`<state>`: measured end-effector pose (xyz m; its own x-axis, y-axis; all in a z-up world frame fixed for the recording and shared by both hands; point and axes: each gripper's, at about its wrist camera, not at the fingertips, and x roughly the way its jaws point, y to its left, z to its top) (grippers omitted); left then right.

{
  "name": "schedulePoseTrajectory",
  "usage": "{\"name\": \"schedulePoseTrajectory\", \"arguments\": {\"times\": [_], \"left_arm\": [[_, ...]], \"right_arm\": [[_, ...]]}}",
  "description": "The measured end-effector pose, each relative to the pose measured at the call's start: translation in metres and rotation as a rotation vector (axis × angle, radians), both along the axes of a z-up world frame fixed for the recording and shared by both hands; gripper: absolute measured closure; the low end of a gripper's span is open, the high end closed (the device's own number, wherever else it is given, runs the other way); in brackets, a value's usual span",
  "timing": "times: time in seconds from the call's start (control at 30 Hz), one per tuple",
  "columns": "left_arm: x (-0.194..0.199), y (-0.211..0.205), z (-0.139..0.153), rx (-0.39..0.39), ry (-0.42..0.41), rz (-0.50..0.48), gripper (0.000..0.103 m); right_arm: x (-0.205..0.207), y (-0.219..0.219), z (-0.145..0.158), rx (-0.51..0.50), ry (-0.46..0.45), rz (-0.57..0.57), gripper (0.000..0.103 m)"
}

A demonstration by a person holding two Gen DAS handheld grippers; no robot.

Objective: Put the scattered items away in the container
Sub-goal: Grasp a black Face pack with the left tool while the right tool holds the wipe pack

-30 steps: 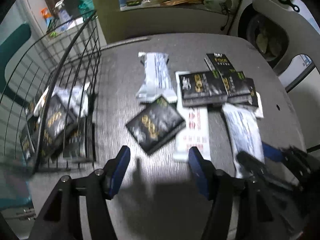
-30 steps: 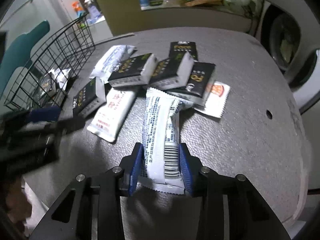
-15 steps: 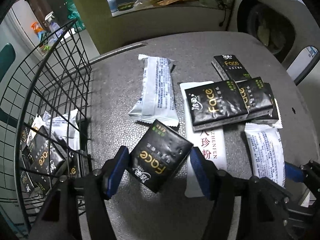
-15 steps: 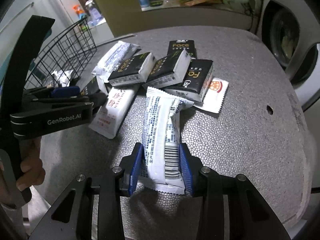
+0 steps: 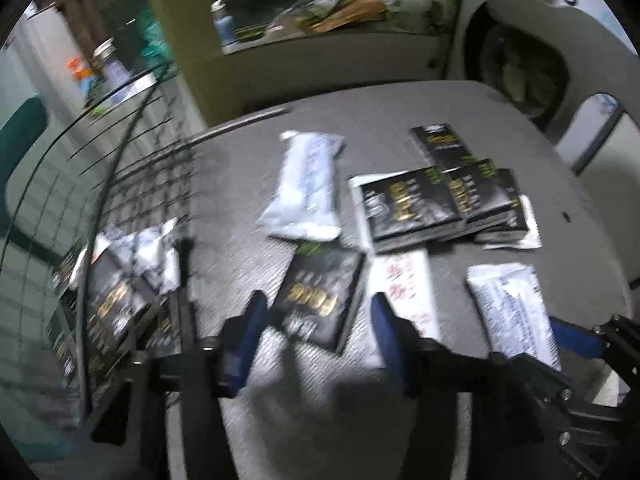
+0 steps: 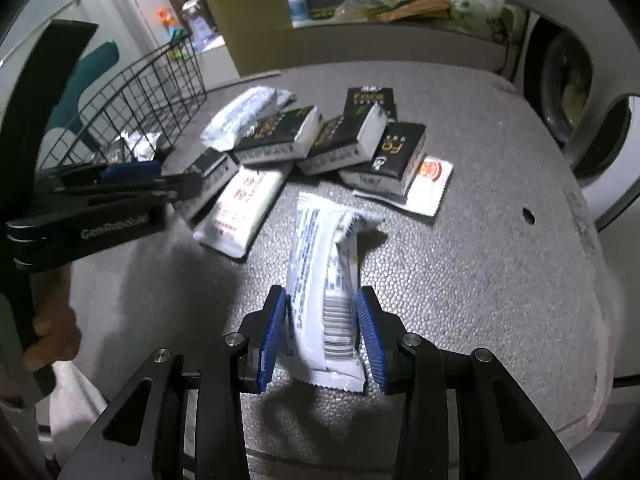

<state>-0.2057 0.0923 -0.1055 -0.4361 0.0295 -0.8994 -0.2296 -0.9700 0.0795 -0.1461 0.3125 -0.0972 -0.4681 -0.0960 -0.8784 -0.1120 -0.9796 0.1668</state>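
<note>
Beside the wire basket point(image 5: 120, 184), your left gripper point(image 5: 316, 320) was opening around a black tissue pack point(image 5: 320, 296), unpinched; your right gripper point(image 6: 322, 332) pinched the white wrapper point(image 6: 324, 276), which could slip.

A grey, speckled desk point(image 6: 500, 208) fills the middle of the frame. Behind it stands an olive-yellow wall point(image 6: 248, 12) with a cluttered ledge point(image 6: 400, 4) and dark window; a washing machine point(image 6: 568, 92) sits at right.
</note>
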Motion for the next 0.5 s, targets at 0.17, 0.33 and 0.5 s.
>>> {"name": "schedulePoseTrajectory", "arguments": {"times": [0.17,0.33,0.5], "left_arm": [[-0.018,0.002,-0.013,-0.013,-0.018,0.016,0.032],[-0.032,0.0,-0.024,0.019,-0.04,0.024,0.028],[-0.031,-0.002,-0.025,0.09,-0.076,0.031,0.041]], "right_arm": [[-0.005,0.003,-0.005,-0.006,-0.004,-0.007,0.065],[-0.009,0.005,-0.011,-0.013,-0.01,-0.011,0.058],[-0.012,0.002,-0.015,-0.009,-0.019,-0.019,0.058]]}}
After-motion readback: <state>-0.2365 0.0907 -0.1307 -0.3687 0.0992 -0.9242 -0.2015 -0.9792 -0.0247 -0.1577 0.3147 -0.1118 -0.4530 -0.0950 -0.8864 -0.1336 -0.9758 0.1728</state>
